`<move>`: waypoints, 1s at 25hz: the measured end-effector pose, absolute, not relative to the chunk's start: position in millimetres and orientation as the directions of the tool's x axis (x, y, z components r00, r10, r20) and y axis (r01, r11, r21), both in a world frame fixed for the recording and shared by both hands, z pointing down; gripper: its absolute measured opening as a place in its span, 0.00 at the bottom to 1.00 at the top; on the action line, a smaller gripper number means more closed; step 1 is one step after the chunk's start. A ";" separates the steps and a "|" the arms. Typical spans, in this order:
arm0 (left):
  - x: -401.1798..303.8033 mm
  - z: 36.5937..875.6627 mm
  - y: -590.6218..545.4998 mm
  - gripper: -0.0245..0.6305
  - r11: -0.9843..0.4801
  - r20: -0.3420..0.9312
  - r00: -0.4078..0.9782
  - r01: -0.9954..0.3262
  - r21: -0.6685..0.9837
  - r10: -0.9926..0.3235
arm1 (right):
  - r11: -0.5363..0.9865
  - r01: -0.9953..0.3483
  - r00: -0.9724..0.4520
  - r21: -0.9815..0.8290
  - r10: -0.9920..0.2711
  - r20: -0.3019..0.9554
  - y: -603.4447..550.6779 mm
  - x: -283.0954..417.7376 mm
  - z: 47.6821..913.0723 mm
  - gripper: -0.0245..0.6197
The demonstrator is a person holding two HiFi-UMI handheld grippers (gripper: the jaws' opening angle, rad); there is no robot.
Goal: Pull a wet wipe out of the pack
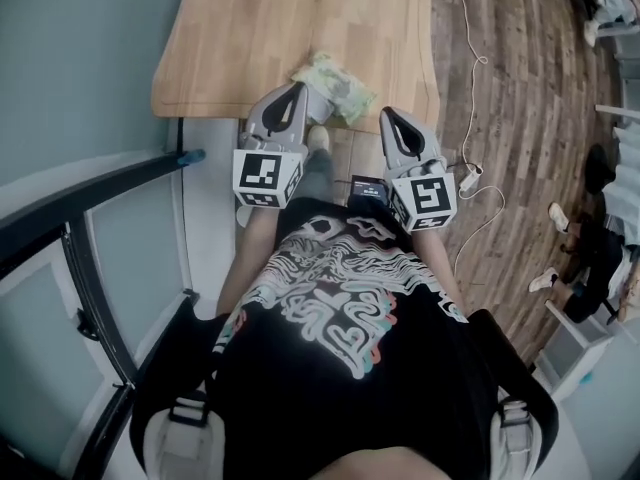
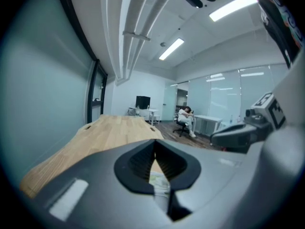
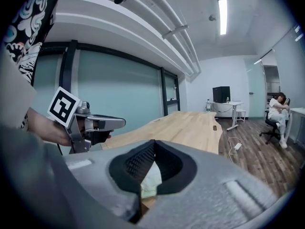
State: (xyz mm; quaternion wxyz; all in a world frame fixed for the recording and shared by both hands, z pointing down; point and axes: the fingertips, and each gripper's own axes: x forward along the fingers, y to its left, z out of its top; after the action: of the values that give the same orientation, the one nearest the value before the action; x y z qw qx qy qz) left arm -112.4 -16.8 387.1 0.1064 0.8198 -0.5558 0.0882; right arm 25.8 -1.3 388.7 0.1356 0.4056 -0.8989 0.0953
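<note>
no legible text, no readable labels

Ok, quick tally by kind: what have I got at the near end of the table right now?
Wipe pack: 1
Grippers: 2, the left gripper and the right gripper, both shut and empty
Table: 1
Total: 4

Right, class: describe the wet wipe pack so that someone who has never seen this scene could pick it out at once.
Find the long wooden table. At its near edge, between the tips of the left gripper and the right gripper, lies the wet wipe pack. It is the only thing on the tabletop: a crumpled, pale green and white packet.
</note>
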 end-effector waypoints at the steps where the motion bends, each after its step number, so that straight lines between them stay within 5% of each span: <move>1: -113.2 392.5 -24.0 0.02 -0.370 0.274 0.378 -0.925 0.082 -0.885 | 0.654 -0.754 -0.635 -0.062 -0.700 0.327 -7.2 23.1 391.8 0.04; 13: -124.7 454.7 -74.4 0.02 -0.447 0.398 0.445 -0.890 0.094 -0.802 | 0.694 -0.719 -0.639 -0.032 -0.643 0.422 -44.4 -18.8 422.6 0.05; 16: -123.9 463.2 -79.0 0.02 -0.478 0.417 0.469 -0.874 0.092 -0.779 | 0.714 -0.698 -0.665 -0.054 -0.618 0.419 -45.9 -33.9 423.4 0.15; 25: -119.3 485.3 -79.8 0.02 -0.493 0.475 0.474 -0.865 0.092 -0.742 | 0.834 -0.551 -0.755 -0.045 -0.475 0.452 -41.5 -82.8 441.4 0.15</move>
State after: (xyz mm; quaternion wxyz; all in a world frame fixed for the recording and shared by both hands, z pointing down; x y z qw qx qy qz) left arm -119.3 -79.8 485.3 0.1621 0.8430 -0.4766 0.1898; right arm -82.8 -41.5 441.4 0.2163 0.2748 -0.9327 0.0877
